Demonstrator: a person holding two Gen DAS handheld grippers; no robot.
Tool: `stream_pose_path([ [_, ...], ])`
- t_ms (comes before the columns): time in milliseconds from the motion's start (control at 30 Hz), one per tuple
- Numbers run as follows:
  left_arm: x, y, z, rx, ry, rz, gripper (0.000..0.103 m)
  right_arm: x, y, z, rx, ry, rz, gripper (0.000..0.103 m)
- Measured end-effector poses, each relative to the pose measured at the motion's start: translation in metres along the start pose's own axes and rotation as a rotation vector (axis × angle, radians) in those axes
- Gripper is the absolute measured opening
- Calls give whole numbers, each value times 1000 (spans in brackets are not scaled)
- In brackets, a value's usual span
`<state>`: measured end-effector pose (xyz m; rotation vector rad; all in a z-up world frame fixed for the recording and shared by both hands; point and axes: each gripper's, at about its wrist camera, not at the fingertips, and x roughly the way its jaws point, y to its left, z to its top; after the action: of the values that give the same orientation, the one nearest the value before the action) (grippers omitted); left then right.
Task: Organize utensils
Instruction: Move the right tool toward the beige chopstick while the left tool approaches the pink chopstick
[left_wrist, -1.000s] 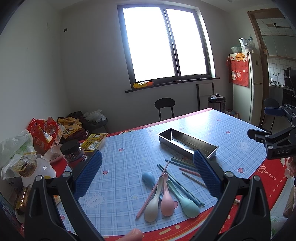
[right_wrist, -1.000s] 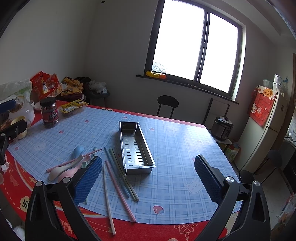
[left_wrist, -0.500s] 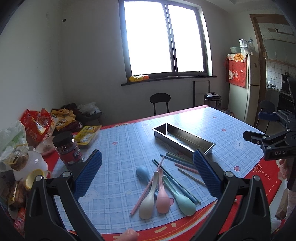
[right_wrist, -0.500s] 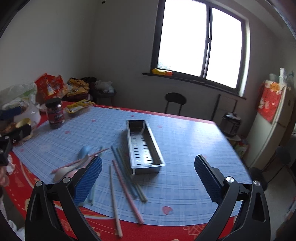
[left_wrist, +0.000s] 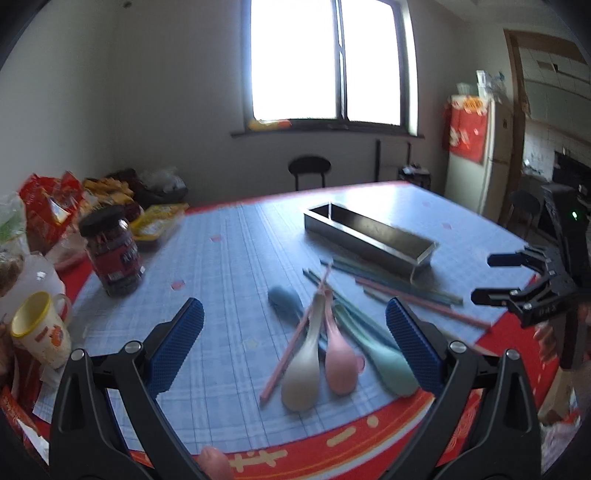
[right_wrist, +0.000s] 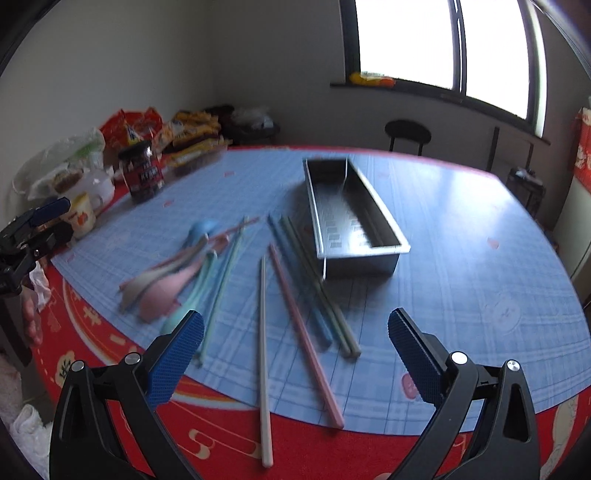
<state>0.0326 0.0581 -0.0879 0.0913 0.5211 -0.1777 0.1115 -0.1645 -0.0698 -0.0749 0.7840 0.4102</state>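
Both grippers hang above the near edge of the table (right_wrist: 480, 206), empty. The left gripper (left_wrist: 295, 347) has its fingers spread wide over the spoons (left_wrist: 325, 354). The right gripper (right_wrist: 295, 354) is just as wide apart over the loose chopsticks (right_wrist: 295, 295). The steel tray (right_wrist: 351, 218) lies beyond, just beside the chopsticks. A jar (left_wrist: 110, 254) and a mug (left_wrist: 40, 332) stand off to the left.

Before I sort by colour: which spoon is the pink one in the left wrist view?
The pink spoon is the middle of the three fanned bowls, between the cream spoon on its left and the green spoon on its right; the blue spoon lies farther back.
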Motion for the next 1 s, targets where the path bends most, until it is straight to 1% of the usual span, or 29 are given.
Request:
stream_pose_path([
  [100, 12, 5, -10, -1, 39, -6, 97, 16, 2, -9, -36, 48, -64, 98],
  [167, 19, 10, -14, -14, 65, -5, 97, 24, 6, -13, -61, 75, -74, 98],
  [300, 30, 21, -18, -17, 88, 12, 97, 35, 13, -16, -96, 112, -37, 98],
  [367, 32, 25, -19, -20, 81, 24, 97, 39, 14, -16, -106, 137, -20, 98],
  [433, 33, 30, -18, -27, 67, 29, 97, 42, 15, -17, -110, 161, 19, 98],
  [533, 36, 37, -18, -39, 72, 31, 97, 46, 19, -18, -114, 191, 53, 96],
  [567, 37, 40, -18, -44, 80, 28, 97, 48, 20, -18, -116, 199, 61, 94],
  [633, 40, 44, -19, -53, 91, 17, 97, 52, 24, -18, -131, 223, 68, 81],
  [700, 43, 49, -20, -68, 103, 9, 97, 56, 27, -19, -144, 245, 69, 76],
  [767, 46, 52, -21, -77, 111, 4, 97, 56, 29, -19, -153, 248, 60, 73],
  [867, 49, 55, -23, -89, 127, -18, 96, 56, 29, -18, -147, 256, 67, 61],
  [900, 51, 56, -24, -93, 134, -22, 94, 56, 28, -16, -143, 257, 73, 56],
  [933, 52, 56, -25, -97, 135, -28, 87, 56, 28, -16, -141, 258, 80, 55],
  [1000, 54, 57, -26, -107, 142, -44, 80, 55, 29, -14, -149, 255, 91, 54],
])
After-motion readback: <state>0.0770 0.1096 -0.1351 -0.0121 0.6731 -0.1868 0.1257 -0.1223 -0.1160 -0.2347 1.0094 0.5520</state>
